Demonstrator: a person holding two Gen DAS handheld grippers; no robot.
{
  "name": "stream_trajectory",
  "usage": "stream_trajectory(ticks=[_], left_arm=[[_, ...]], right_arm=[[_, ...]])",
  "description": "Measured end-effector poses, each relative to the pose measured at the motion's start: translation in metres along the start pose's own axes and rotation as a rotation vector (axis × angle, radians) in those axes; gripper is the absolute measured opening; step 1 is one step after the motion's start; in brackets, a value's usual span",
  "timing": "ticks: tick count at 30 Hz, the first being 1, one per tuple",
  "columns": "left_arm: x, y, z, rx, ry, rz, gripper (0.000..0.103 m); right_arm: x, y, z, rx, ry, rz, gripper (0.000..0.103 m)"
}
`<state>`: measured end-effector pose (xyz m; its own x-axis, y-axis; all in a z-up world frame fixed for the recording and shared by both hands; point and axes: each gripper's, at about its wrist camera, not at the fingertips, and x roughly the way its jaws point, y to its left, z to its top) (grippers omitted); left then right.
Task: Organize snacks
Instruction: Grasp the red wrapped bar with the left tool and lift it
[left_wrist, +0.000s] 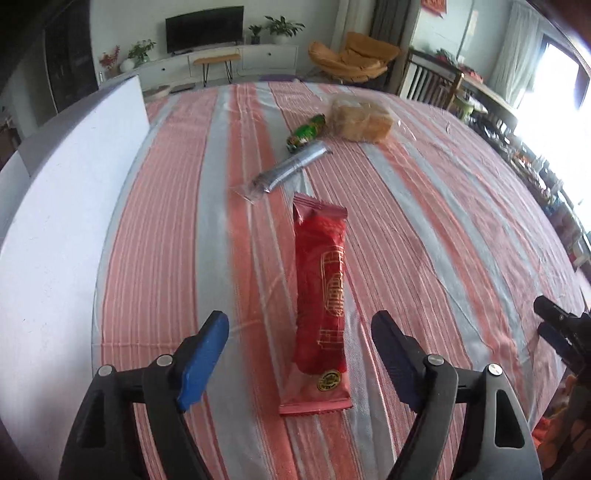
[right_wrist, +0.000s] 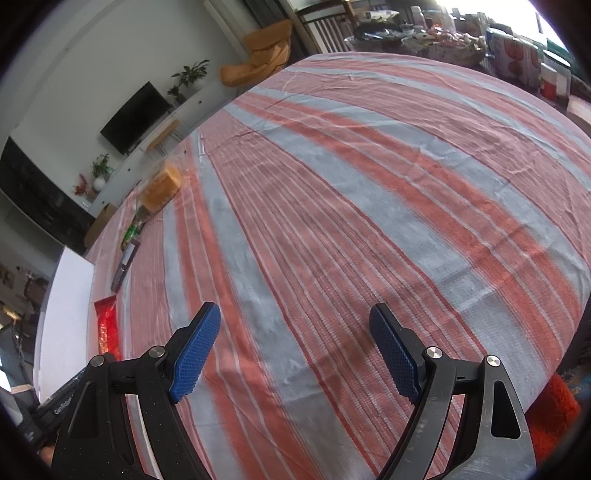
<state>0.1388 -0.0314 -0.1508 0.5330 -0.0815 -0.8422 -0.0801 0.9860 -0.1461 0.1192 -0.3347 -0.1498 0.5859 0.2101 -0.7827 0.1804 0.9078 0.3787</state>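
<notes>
1. Four snacks lie in a line on the striped bench (left_wrist: 424, 206): a red packet (left_wrist: 320, 295), a silver packet (left_wrist: 291, 167), a green packet (left_wrist: 306, 132) and a bag of bread (left_wrist: 360, 118) at the far end.
2. Risk: the left tongs (left_wrist: 299, 332) are spread wide with the red packet lying between them, but the pads do not touch it. If they close too high, they may catch only the thin sealed edge, and I think the smooth wrapper could slip out.
3. Risk: closing too hard could crush what is inside the packet.
4. Risk: the white box (left_wrist: 74, 184) stands just beside the row on the left, so a wide swing could hit its wall.
5. Position: the red packet lies lengthwise between the left pads, its near end under the tongs, its far end pointing to the silver packet.
6. The right tongs (right_wrist: 295, 347) are also spread and empty over bare cloth, well apart from the snacks.
</notes>
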Motion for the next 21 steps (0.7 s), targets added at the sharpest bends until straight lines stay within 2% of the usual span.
stream_trajectory(ticks=[5,11,17,21], left_arm=[[0.008,0.007,-0.002,0.005,0.03,0.013,0.079],[0.011,0.007,-0.003,0.022,0.024,0.019,0.079],[0.018,0.003,-0.007,0.064,0.018,0.089,0.08],[0.019,0.004,-0.009,0.064,0.003,0.125,0.088]], right_arm=[[0.001,0.001,0.0,-0.014,0.004,-0.015,0.086],[0.001,0.001,0.0,-0.015,0.005,-0.018,0.086],[0.002,0.003,0.0,-0.018,0.006,-0.02,0.087],[0.003,0.004,0.0,-0.014,0.006,-0.019,0.087]])
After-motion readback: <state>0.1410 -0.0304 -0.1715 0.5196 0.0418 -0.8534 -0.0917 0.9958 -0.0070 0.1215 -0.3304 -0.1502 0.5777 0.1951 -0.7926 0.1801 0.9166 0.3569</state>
